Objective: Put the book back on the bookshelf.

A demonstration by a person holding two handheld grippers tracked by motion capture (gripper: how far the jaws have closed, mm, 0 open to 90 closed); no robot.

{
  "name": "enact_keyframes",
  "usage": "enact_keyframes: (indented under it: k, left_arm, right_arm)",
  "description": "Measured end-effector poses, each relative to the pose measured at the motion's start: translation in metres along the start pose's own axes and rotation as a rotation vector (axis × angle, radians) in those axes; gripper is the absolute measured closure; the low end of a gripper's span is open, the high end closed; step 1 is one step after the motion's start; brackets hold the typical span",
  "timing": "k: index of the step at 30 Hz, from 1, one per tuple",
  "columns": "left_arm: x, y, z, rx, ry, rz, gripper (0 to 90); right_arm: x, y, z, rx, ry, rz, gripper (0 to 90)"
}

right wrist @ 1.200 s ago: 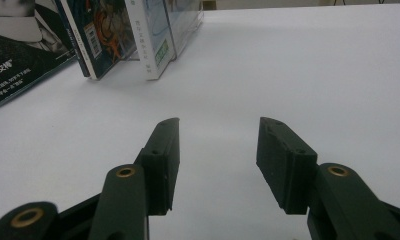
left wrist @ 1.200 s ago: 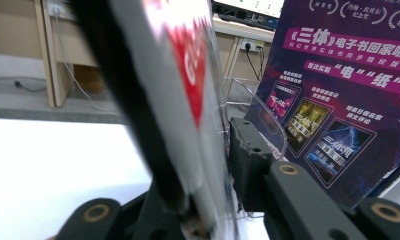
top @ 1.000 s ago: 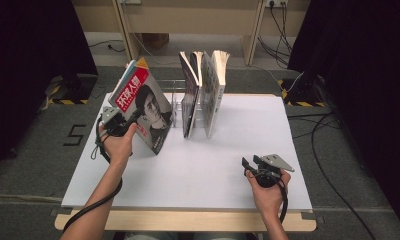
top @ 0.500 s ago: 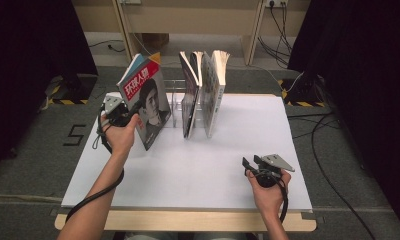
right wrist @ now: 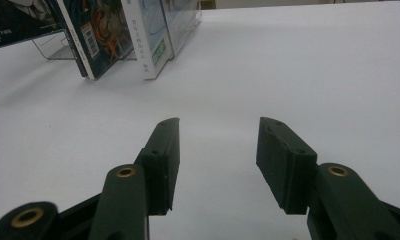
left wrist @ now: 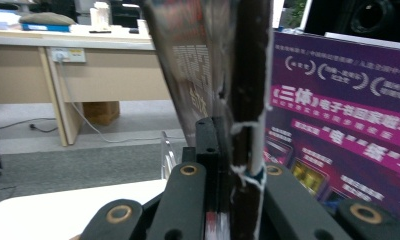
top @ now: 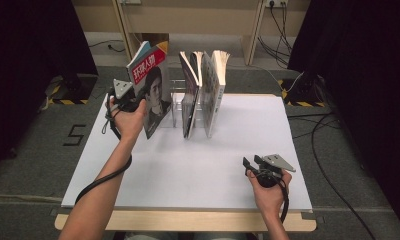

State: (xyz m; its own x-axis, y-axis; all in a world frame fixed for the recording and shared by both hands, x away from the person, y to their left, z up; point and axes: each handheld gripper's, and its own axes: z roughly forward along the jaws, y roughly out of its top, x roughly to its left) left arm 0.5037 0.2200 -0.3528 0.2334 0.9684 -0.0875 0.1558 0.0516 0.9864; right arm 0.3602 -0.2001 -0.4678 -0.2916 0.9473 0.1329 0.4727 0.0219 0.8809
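Landmark: the clear rack [top: 177,102] at the far middle of the surface [top: 198,165].

Right of the rack's bare slots, three upright books [top: 204,92] fill it and block passage there. Left of the rack, a magazine [top: 150,90] stands tilted, clamped in the left hand-held gripper [top: 130,102], closing that approach. Between magazine and books a narrow gap remains over the bare slots.

Near side of the rack: broad unobstructed white surface. The right hand-held gripper [top: 250,165] rests there, well apart from the rack, jaws parted, nothing between them.
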Motion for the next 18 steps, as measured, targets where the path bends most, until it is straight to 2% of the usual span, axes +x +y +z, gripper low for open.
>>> enact_keyframes:
  k: [13, 18]
  left_arm:
    - [-0.004, 0.000, 0.017, -0.011, 0.031, 0.025, 86.4]
    - [-0.003, -0.001, 0.020, -0.026, 0.035, 0.019, 86.3]
  right_arm:
    - [-0.001, -0.001, 0.001, 0.003, -0.001, 0.005, 52.7]
    - [0.000, -0.001, 0.001, 0.005, 0.001, -0.002, 52.7]
